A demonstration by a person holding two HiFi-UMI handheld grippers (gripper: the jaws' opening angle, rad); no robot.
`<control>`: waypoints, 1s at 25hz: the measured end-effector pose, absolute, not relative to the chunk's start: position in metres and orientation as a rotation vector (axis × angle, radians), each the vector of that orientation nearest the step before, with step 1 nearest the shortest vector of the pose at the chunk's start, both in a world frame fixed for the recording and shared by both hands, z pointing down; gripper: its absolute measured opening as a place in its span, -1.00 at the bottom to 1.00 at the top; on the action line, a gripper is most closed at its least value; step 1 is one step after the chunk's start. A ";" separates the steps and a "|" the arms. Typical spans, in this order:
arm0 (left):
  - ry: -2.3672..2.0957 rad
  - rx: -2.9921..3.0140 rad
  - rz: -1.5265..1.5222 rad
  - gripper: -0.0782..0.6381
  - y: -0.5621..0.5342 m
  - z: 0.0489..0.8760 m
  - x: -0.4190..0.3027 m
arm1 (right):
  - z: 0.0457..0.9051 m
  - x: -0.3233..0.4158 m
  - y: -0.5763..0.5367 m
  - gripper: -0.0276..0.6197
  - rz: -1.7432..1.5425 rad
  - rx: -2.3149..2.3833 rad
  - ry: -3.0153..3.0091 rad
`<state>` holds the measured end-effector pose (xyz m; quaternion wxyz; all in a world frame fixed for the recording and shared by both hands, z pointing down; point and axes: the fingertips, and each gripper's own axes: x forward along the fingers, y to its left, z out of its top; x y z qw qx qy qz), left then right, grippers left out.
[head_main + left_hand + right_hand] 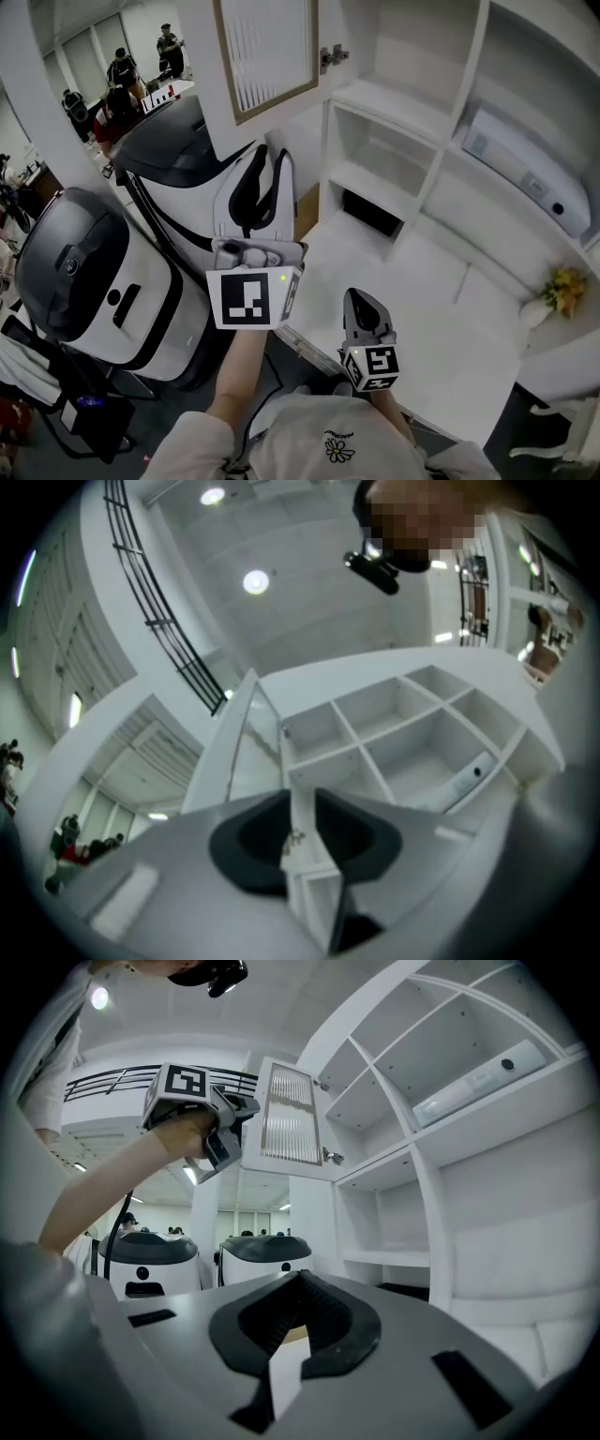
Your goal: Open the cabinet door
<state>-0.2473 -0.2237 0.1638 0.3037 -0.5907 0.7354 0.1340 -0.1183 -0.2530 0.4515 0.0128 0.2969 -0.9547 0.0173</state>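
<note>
Found cabinet door (267, 56) swung wide open, up top, hinged to left post of shelf unit (403, 122). Saw L gripper (300, 827) below door's free edge, clear of it, aimed upward; jaws a narrow slit apart, nothing btwn, only shelf post seen thru gap. Saw R gripper (298, 1283) lower, over white counter (441, 309), jaws tip-to-tip, empty. Noted black-and-white machines (103, 281) at left.

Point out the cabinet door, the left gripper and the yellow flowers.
cabinet door (267, 47), head view, on its ribbed centre panel.
left gripper (301, 797), left gripper view, in the gap between its two jaw tips.
yellow flowers (565, 284), head view, on the blossoms.
</note>
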 end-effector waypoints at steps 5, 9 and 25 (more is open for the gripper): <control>2.051 -1.589 0.378 -0.74 -0.218 0.226 -0.238 | 0.458 -0.111 -0.253 -0.91 0.041 0.948 -2.946; 2.125 -1.638 0.375 -0.76 -0.209 0.280 -0.233 | 0.467 -0.112 -0.254 -0.91 0.073 0.943 -2.933; 2.332 -1.764 -0.030 -0.76 -0.219 0.437 -0.220 | 0.477 -0.104 -0.254 -0.91 0.087 0.945 -2.911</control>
